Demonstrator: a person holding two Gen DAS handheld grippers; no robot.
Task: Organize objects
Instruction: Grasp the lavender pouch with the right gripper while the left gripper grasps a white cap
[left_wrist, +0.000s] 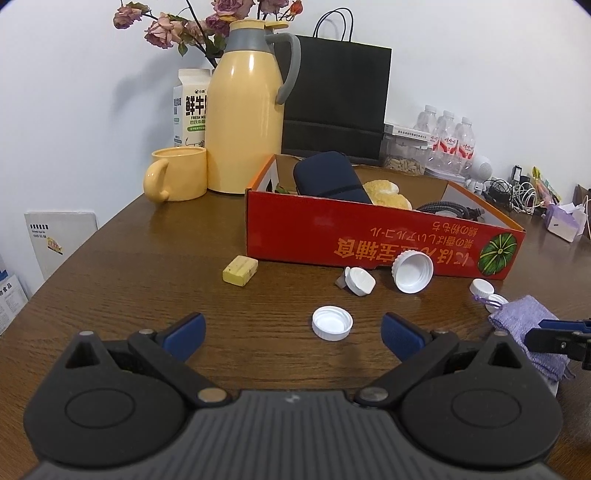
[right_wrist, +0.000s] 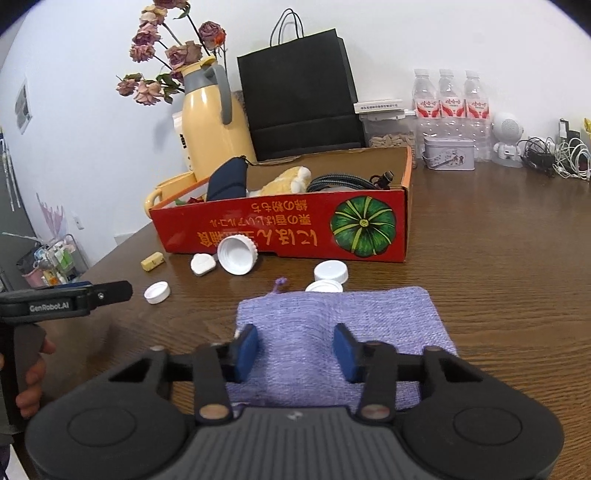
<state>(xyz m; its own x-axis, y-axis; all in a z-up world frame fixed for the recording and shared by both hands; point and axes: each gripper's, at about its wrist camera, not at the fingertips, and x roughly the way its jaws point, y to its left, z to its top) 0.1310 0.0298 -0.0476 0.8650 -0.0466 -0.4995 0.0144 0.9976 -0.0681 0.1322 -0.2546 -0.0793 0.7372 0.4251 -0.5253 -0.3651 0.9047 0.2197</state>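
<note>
Desk (right_wrist: 498, 258) | red box (right_wrist: 280, 225) part-filled | caps, purple pouch (right_wrist: 332, 321) still out | I see right hand-held gripper (right_wrist: 295, 352) astride pouch (grip unconfirmed) | left hand-held gripper (left_wrist: 293, 334) spread, empty.

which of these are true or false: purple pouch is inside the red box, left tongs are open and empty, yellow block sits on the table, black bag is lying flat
1. The purple pouch is inside the red box. False: it lies on the table in front of the box.
2. The left tongs are open and empty. True.
3. The yellow block sits on the table. True.
4. The black bag is lying flat. False: it stands upright behind the box.
</note>
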